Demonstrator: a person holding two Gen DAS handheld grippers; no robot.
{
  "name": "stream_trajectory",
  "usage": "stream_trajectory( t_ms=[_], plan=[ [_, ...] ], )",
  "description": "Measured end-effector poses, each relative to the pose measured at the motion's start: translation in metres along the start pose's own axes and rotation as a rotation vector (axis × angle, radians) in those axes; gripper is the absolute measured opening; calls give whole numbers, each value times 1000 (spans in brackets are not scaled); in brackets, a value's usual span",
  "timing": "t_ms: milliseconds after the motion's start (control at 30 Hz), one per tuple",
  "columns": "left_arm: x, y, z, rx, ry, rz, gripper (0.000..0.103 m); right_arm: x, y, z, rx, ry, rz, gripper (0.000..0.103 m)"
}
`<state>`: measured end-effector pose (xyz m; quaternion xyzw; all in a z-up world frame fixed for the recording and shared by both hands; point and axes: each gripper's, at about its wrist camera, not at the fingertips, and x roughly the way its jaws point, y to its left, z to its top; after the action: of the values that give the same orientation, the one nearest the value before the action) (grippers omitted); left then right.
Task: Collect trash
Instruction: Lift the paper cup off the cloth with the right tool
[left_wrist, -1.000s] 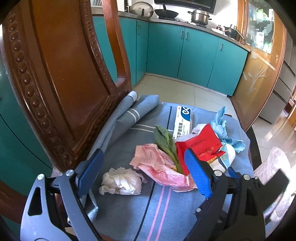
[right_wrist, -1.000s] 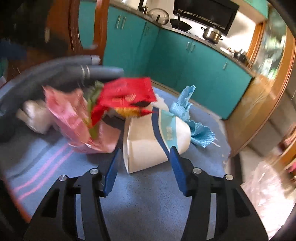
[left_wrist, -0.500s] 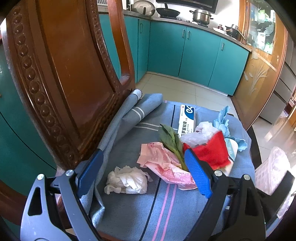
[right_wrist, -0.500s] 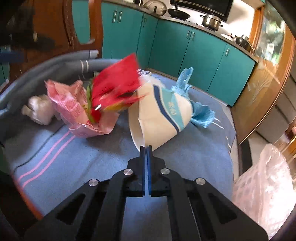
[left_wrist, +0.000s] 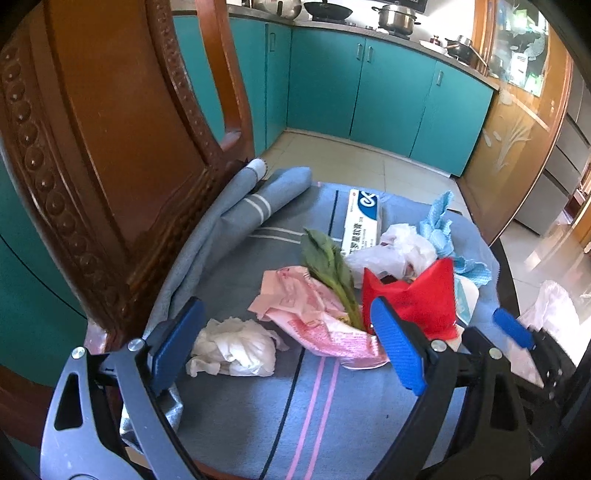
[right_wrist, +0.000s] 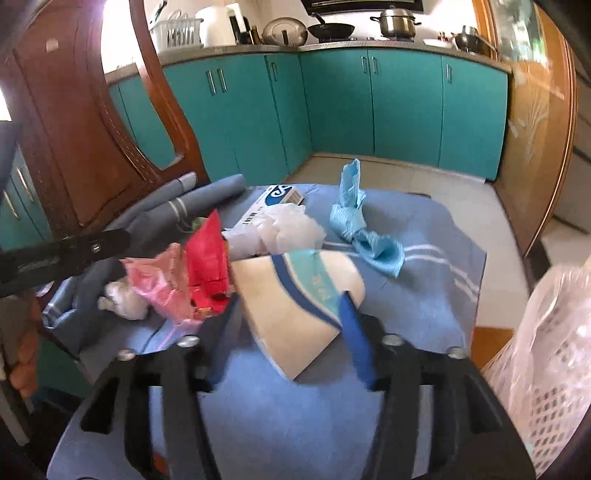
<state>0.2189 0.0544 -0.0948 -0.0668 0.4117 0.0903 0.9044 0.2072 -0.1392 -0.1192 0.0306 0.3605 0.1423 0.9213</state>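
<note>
Our left gripper (left_wrist: 286, 347) hangs over the blue cloth (left_wrist: 332, 424) on the table, fingers wide apart, holding nothing. Its view shows the crumpled white tissue (left_wrist: 232, 349), pink wrapper (left_wrist: 317, 321) and green leaf (left_wrist: 328, 271) up close. Our right gripper (right_wrist: 288, 325) has its fingers spread around the white paper cup (right_wrist: 295, 299), lying on its side; contact unclear. Only the right view shows the mesh basket with plastic liner (right_wrist: 546, 350) beside the table.

Trash (left_wrist: 314, 317) on probably blue cloth (left_wrist: 332, 424)
</note>
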Motion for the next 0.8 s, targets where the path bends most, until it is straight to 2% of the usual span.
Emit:
stream_trajectory(
  t_ms=[67, 167, 267, 400, 567, 633, 767, 800],
  plan=[
    [2, 5, -1, -4, 8, 10, 92, 8, 1, 3, 11, -2, -10, 76],
    [4, 10, 0, -16, 16, 15, 92, 25, -2, 4, 53, 48, 29, 81],
    [5, 14, 0, -32, 25, 7, 92, 41, 6, 2, 16, 120, -15, 81],
    [5, 12, -1, -28, 28, 3, 92, 60, -3, -3, 145, 210, 27, 84],
    [7, 9, -1, -21, 35, 4, 92, 73, 3, -6, 128, 207, -27, 85],
    [9, 8, -2, -15, 39, 6, 92, 76, 8, -5, 109, 197, -29, 84],
    [12, 11, -2, -20, 43, 14, 93, 74, 7, -5, 110, 185, 10, 65],
    [11, 12, -2, -23, 45, 14, 93, 72, 6, -5, 110, 186, 24, 64]
  ],
)
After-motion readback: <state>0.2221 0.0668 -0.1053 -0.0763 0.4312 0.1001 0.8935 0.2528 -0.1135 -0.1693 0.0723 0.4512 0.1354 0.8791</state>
